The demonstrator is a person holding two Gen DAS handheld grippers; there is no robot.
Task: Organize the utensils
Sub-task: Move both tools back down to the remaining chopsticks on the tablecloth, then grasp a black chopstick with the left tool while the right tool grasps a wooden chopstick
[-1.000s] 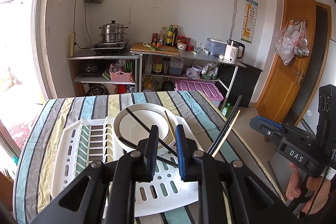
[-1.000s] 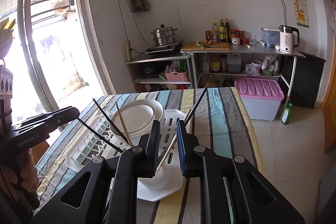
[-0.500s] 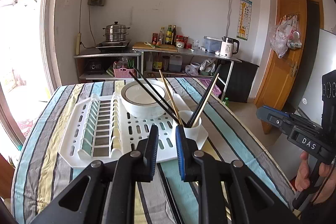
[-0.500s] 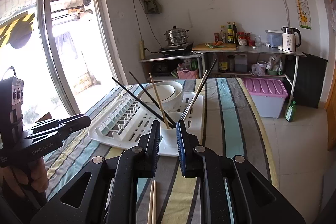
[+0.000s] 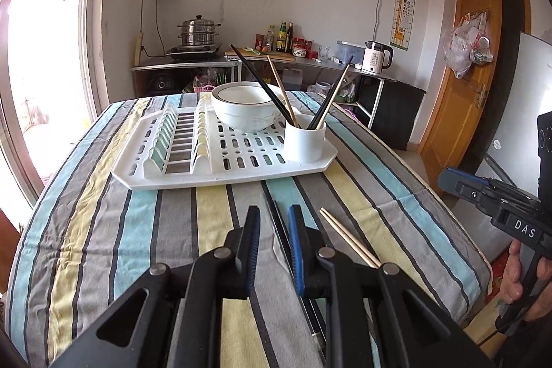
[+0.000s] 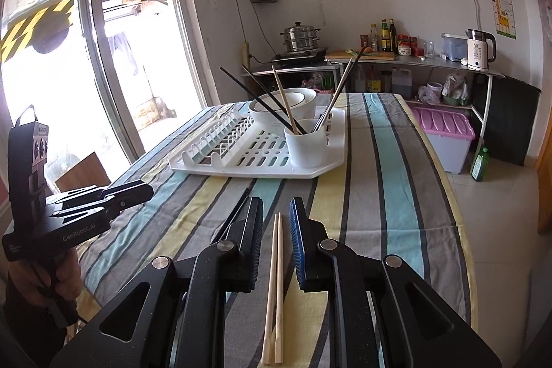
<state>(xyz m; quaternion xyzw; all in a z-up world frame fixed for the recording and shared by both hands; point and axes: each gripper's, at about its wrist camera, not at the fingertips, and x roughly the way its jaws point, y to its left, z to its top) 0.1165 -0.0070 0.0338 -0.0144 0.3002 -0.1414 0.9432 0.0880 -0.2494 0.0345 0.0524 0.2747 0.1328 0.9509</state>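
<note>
A white utensil cup [image 5: 305,142] stands at the near right corner of the white dish rack [image 5: 241,168], with several black and wooden chopsticks leaning in it. A pair of black chopsticks [image 5: 281,230] lies on the striped cloth, and my left gripper [image 5: 274,212] hovers open over it, jaws apart to either side. A wooden pair [image 6: 276,281] lies just to the right, running between the parted jaws of my open right gripper [image 6: 276,206]. Neither pair is pinched. The black pair [image 6: 234,212] shows beside the right gripper's left finger.
A white bowl [image 5: 241,112] sits on the rack behind the cup. The striped table's [image 6: 379,195] right edge drops to a tiled floor with a pink-lidded bin [image 6: 445,126]. Shelves with pots and bottles line the far wall. A glass door stands at the left.
Both grippers have drawn back from the rack and sunk toward the near end of the table. The two loose chopstick pairs have come into view under them. The jaw gaps look unchanged.
</note>
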